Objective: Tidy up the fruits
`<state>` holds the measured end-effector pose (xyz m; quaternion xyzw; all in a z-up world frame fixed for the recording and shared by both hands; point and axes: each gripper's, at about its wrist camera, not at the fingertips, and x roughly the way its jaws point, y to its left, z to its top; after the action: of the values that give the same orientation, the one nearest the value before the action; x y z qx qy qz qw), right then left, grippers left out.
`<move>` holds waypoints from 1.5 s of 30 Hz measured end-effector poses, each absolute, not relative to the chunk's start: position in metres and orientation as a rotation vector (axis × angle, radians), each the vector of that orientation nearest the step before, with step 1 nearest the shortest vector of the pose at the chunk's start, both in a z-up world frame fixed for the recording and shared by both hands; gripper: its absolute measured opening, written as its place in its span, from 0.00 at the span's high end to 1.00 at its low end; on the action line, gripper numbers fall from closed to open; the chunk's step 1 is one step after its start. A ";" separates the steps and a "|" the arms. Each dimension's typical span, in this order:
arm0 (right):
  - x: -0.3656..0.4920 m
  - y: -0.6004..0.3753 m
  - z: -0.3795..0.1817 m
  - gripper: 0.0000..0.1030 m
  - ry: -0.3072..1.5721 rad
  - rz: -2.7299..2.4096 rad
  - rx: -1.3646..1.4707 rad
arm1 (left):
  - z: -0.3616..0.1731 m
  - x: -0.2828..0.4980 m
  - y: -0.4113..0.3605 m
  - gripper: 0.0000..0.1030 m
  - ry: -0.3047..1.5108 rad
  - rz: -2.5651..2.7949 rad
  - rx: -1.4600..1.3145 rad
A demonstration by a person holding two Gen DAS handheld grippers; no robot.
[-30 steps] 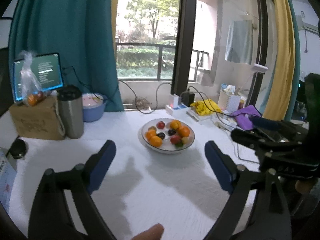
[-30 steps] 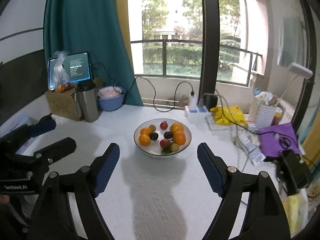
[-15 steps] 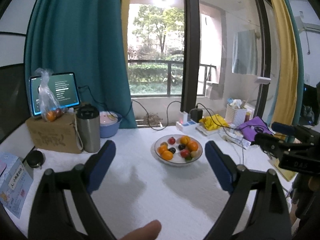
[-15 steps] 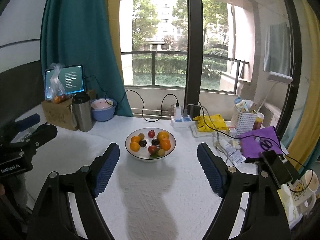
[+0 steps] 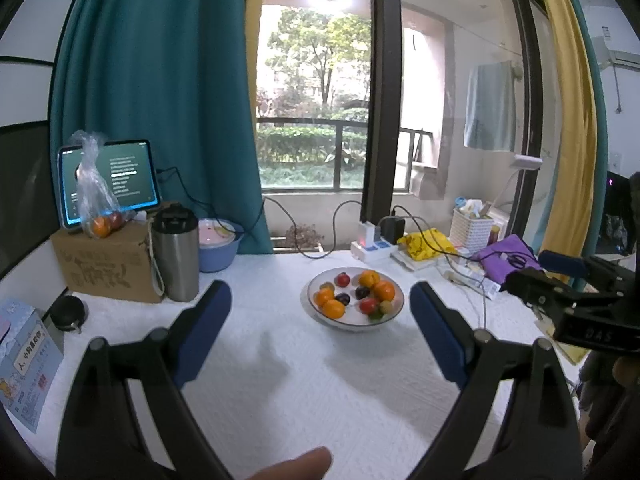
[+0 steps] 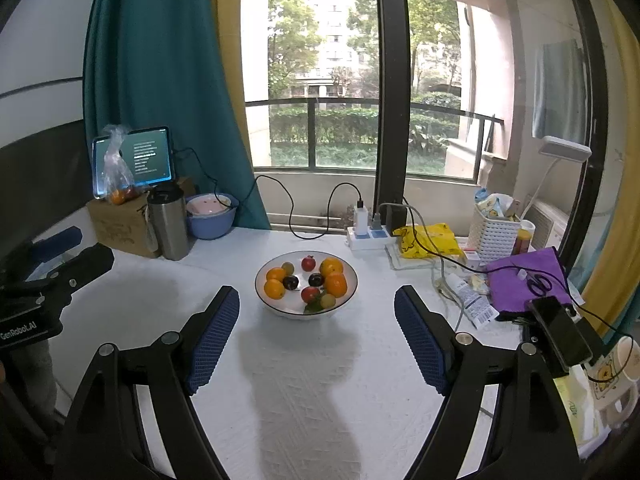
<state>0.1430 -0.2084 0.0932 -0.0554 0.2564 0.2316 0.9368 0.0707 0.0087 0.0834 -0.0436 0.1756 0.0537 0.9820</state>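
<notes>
Well ahead of both released tongs, apparently untouched, sits the fruit bowl.

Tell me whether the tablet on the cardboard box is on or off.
On. The tablet screen glows, with pale lines of text on a dark background, in both wrist views. The text is too small to read.

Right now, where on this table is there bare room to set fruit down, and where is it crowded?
Bare cloth lies in front of the fruit bowl, between it and both open grippers, and to its left up to the steel tumbler and cardboard box. The right side is crowded: power strip, yellow bag, white basket, purple cloth, phone, cables.
</notes>
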 end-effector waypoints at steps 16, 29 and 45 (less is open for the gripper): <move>0.143 -0.208 0.093 0.20 0.524 0.473 -0.112 | 0.084 0.069 0.008 0.11 0.353 0.114 -0.088; 0.143 -0.209 0.093 0.20 0.522 0.472 -0.111 | 0.086 0.069 0.005 0.11 0.353 0.108 -0.085; 0.142 -0.210 0.095 0.20 0.518 0.471 -0.110 | 0.086 0.069 0.001 0.11 0.354 0.102 -0.080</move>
<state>0.1422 -0.2099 0.0948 -0.0536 0.2536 0.2308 0.9378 0.0689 0.0013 0.0860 -0.0397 0.1758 0.0509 0.9823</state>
